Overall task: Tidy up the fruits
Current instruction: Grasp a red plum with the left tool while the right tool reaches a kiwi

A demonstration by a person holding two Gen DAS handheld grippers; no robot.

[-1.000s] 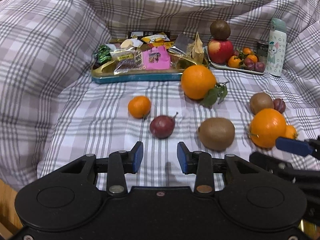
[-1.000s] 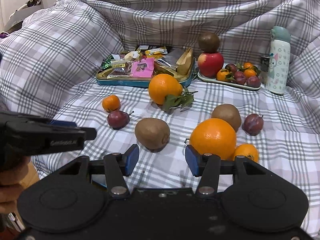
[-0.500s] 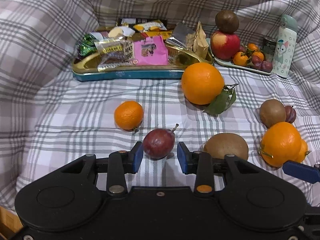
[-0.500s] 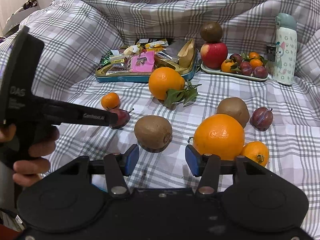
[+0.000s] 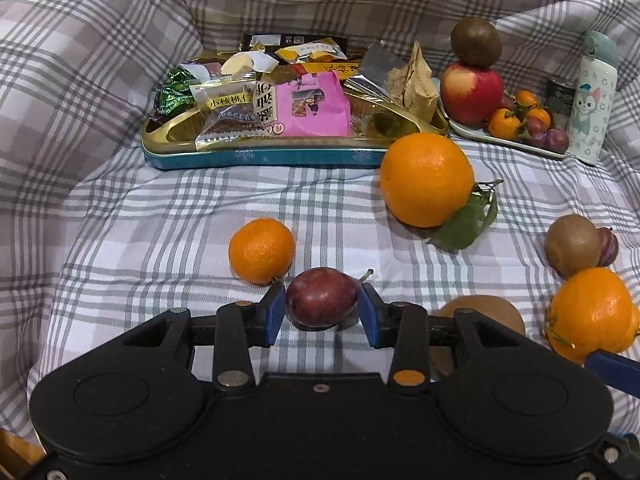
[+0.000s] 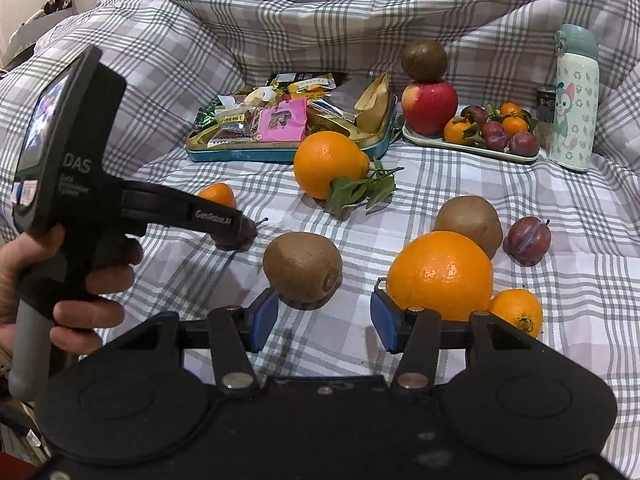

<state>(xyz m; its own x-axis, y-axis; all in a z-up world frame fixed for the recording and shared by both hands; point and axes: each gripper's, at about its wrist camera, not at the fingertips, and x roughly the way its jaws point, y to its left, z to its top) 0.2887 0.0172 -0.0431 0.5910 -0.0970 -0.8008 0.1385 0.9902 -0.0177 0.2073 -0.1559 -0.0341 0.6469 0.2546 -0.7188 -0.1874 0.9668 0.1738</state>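
Fruits lie scattered on the checked cloth [image 5: 120, 240]. Compared with a second ago, the left gripper [image 5: 322, 312] has advanced so that the plum [image 5: 322, 298] now sits between its blue pads, jaws opening around it; whether the pads touch the skin cannot be told. A mandarin [image 5: 261, 250] rests just beside. The right gripper [image 6: 324, 322] hangs open and empty near a kiwi [image 6: 303, 266]. Likely next: close, then carry the plum to the fruit tray [image 5: 516, 142].
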